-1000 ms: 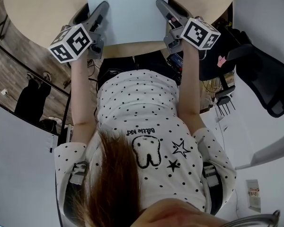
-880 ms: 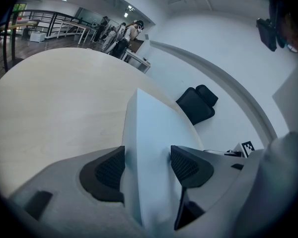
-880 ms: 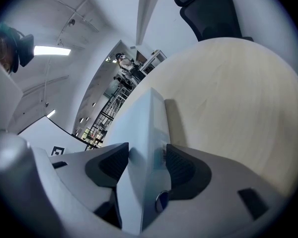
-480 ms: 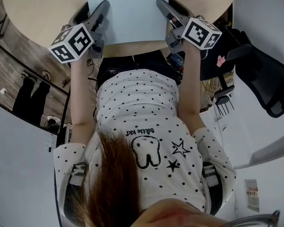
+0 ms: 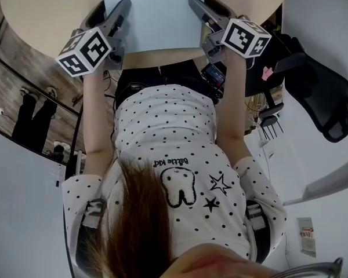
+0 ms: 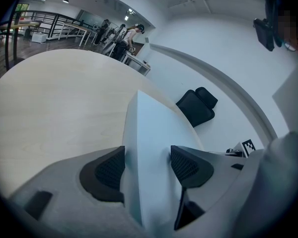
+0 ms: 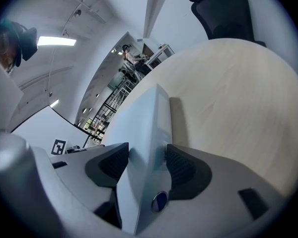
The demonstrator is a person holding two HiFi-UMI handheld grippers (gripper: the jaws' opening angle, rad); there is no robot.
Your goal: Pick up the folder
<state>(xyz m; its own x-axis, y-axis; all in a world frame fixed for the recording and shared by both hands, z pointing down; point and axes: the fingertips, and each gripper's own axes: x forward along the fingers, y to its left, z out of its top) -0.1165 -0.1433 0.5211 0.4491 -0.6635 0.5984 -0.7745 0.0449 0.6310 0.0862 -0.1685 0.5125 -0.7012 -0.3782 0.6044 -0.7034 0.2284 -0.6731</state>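
A pale blue folder lies flat over the near edge of a round wooden table. My left gripper grips its left edge and my right gripper grips its right edge. In the left gripper view the folder fills the gap between both dark pads, with the left gripper shut on it. In the right gripper view the right gripper pinches the folder the same way. A shadow falls on the table beside the folder. The folder's far end runs out of the head view.
A black office chair stands to the right of the table, also visible as a chair beyond the tabletop. Cables and dark gear sit under the table's near edge. People stand far off in the room.
Both grippers and the folder have shifted slightly away from the person, toward the top of the head view. The grip on both edges is unchanged.
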